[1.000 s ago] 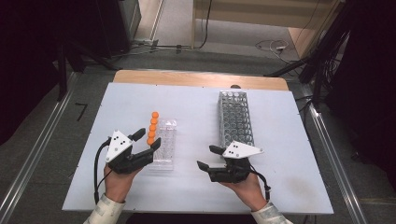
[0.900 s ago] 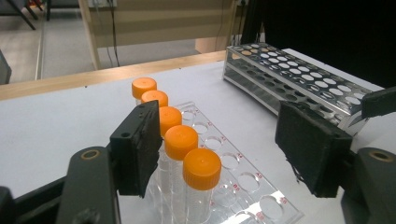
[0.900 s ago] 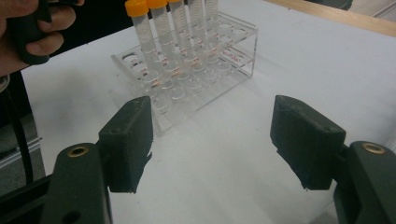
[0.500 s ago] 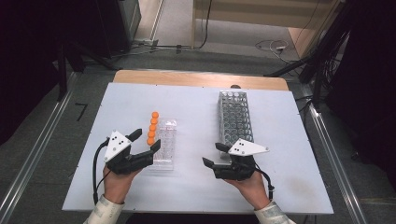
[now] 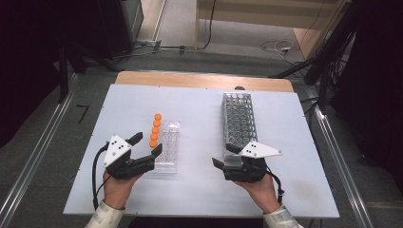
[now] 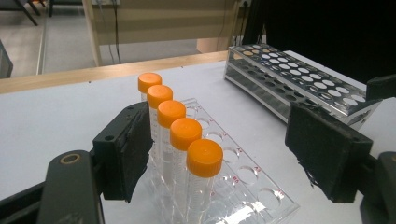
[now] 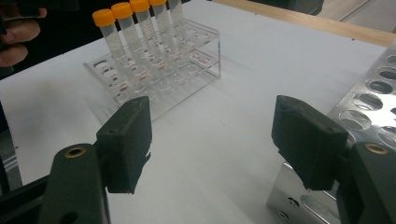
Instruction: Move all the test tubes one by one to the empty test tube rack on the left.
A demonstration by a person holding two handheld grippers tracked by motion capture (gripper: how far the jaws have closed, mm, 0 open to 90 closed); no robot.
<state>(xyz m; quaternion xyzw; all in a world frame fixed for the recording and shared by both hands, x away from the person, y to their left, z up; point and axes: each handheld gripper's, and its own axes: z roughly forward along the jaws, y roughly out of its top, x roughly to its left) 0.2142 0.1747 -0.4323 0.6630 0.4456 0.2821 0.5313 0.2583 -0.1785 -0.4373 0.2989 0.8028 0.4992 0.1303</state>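
While both claws gape with nothing held, the left gripper (image 5: 144,144) brackets the near end of the clear rack (image 5: 167,148). The right gripper (image 5: 223,155) sits just beside the metal rack (image 5: 239,119).

Nothing can be read: the clear rack (image 6: 243,182), at lower centre of the left gripper view, bears small red marks beside its holes, and the tubes (image 7: 122,46) carry faint printed scales, all too small.

The high view is looking steeply down from above the table's (image 5: 199,102) near edge. Each gripper view is sitting low and close, aiming between its own jaws. All three are sharing the clear rack (image 5: 167,147) (image 6: 243,186) (image 7: 187,70) and metal rack (image 5: 240,121) (image 6: 299,74) (image 7: 373,88).
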